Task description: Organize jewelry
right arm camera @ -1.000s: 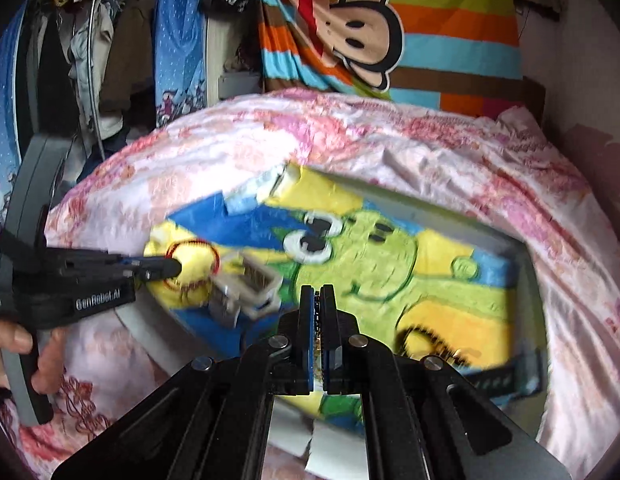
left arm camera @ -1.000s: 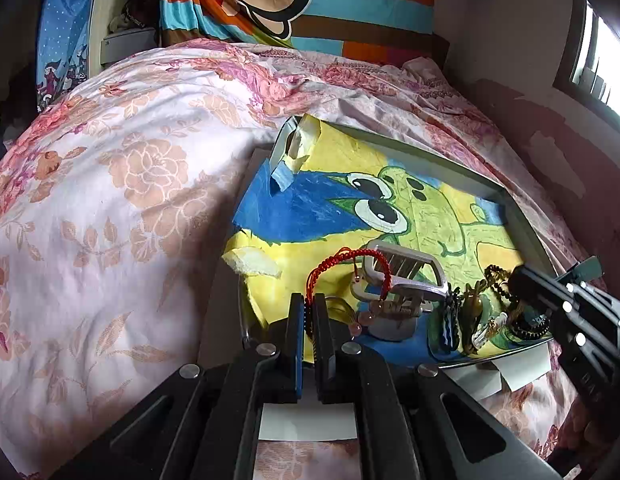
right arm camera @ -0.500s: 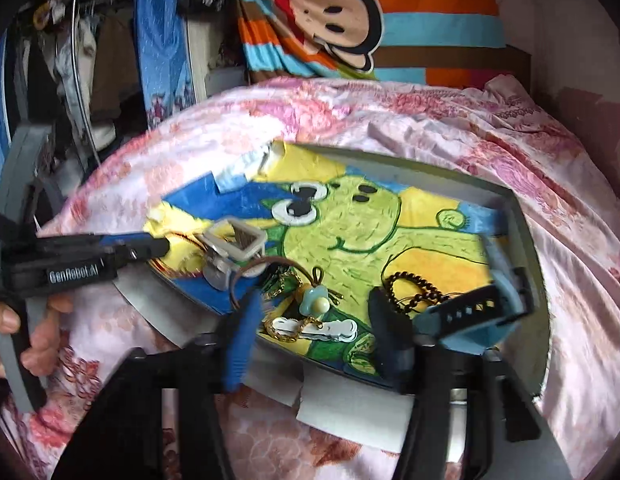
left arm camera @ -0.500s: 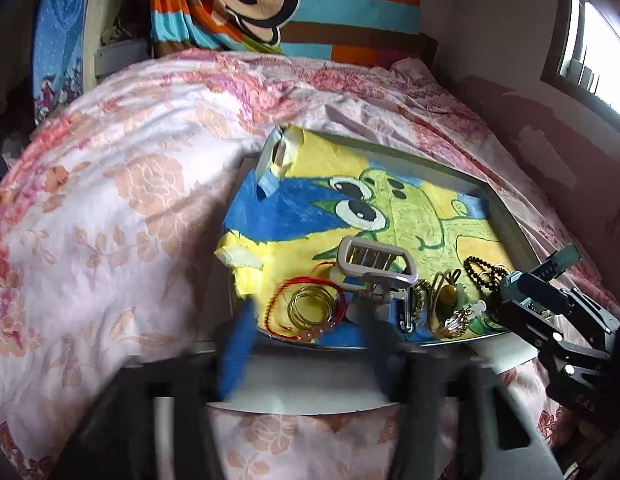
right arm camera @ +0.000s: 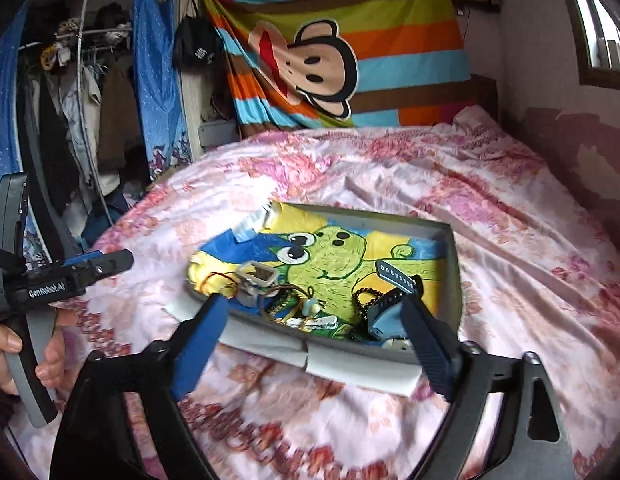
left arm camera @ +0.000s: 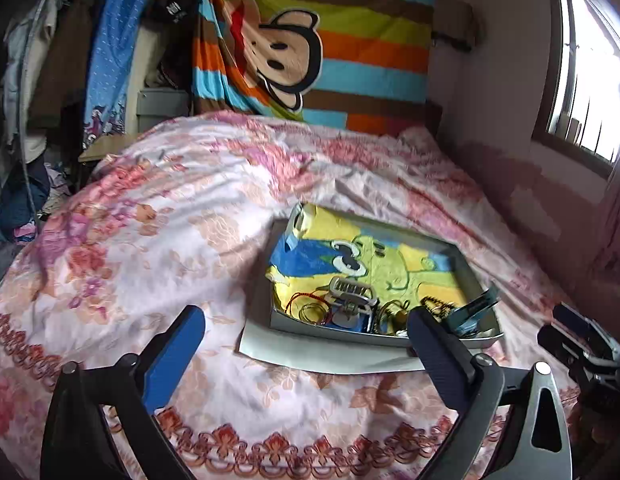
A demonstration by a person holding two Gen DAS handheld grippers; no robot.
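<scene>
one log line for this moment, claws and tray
left claw: open, empty | right claw: open, empty | jewelry: in tray on bed | both claws above bedspread

The left gripper (left arm camera: 306, 350) is held with its blue-padded fingers (left arm camera: 172, 358) spread wide, nothing between them. The right gripper (right arm camera: 316, 338) likewise stands with its jaws wide apart and empty. In the right wrist view a bare left hand (right arm camera: 18, 356) grips the left tool's handle.
</scene>
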